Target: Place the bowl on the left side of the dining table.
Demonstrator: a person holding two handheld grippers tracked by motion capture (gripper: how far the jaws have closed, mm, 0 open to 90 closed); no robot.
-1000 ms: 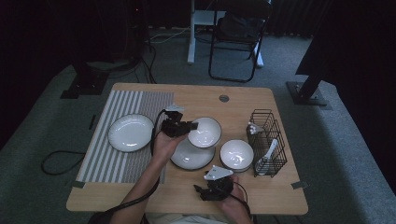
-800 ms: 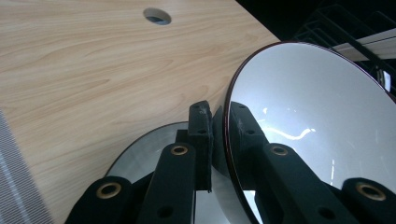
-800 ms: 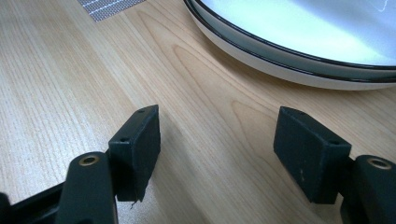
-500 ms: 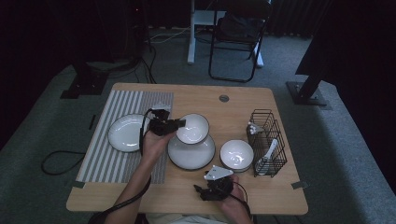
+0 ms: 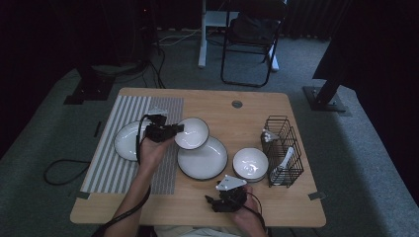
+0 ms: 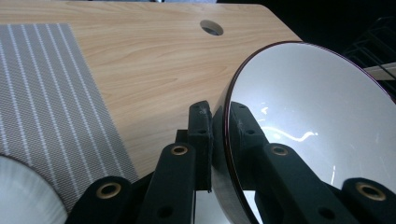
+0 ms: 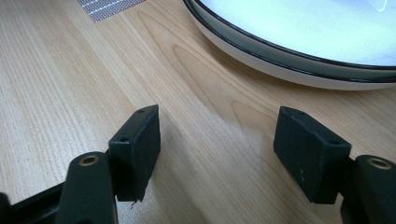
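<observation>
Gripping a small bowl [image 5: 192, 132] by its left rim, the left gripper [image 5: 159, 131] has its jaws clamped on the edge, one inside and one outside, as the left gripper view shows. Bowl is lifted and tilted, hanging over the far edge of the big plate [image 5: 202, 159] mid-table. Left of it a striped mat [image 5: 111, 168] carries another plate [image 5: 127, 140]. Second bowl [image 5: 250, 164] sits right, beside a wire rack [image 5: 284, 148]. Right gripper [image 5: 226, 198] rests near the table's near edge, jaws wide apart, nothing between. Judged early: one bowl picked up, not yet set down; plate and other bowl likely left.
</observation>
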